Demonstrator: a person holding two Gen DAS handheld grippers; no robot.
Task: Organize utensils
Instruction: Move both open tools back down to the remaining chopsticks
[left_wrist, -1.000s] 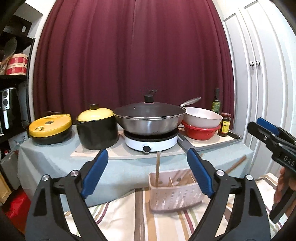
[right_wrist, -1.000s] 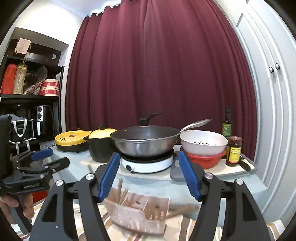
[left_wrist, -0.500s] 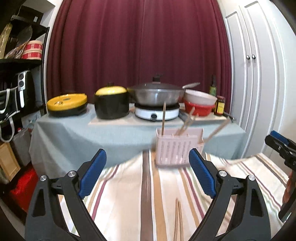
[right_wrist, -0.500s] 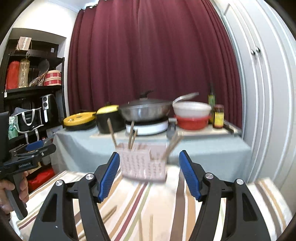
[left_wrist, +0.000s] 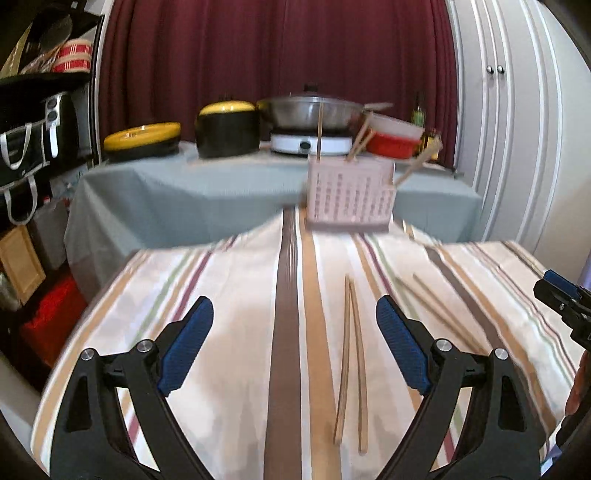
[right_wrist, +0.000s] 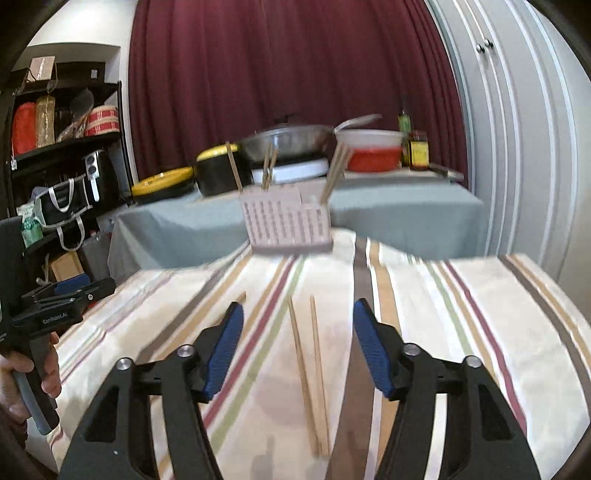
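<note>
Two pairs of chopsticks lay loose on the striped counter (left_wrist: 229, 280): one pair (left_wrist: 351, 354) ahead of the left gripper (left_wrist: 295, 350), whose fingers stood wide and released, and a second pair (right_wrist: 310, 373) ahead of the right gripper (right_wrist: 297, 347), whose fingers had just been narrowing with nothing clamped. One pink utensil holder (right_wrist: 288, 221) stood at the far edge, several more chopsticks upright inside

A striped tablecloth (left_wrist: 236, 295) covers the table. Two pairs of wooden chopsticks (left_wrist: 351, 362) (left_wrist: 436, 306) lie on it; a pink slotted utensil holder (left_wrist: 351, 195) stands at its far edge.
</note>
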